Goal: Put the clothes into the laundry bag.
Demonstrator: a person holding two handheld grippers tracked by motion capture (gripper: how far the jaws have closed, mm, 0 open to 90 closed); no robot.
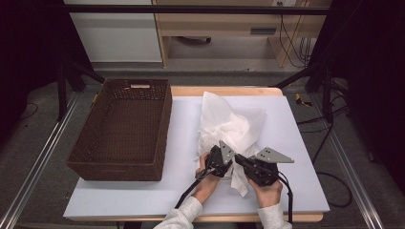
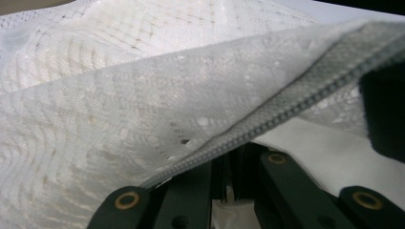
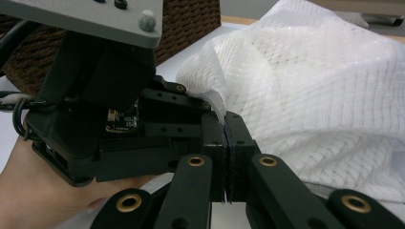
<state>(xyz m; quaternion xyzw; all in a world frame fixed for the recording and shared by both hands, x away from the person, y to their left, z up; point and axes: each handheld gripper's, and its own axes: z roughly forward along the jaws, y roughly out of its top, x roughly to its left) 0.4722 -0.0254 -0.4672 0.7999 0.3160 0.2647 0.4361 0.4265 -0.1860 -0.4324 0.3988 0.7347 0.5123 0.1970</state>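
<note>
- We see a white mesh cloth [image 1: 228, 128] lying bunched on the pale mat [image 1: 296, 157] that covers the table, right of the brown wicker basket [image 1: 122, 129].
- We hold the left gripper [image 1: 228, 161] at the cloth's near edge; its jaws are pressed together on the stitched hem [image 2: 267, 125], and the fabric drapes over them.
- The right gripper [image 1: 240, 160] sits just beside the left one, almost tip to tip, its jaws likewise clamped on a fold of the same cloth [image 3: 305, 95].
- In the right gripper view, the left gripper's body [image 3: 114, 124] and the hand [image 3: 33, 191] carrying it show close by, with the basket behind.
</note>
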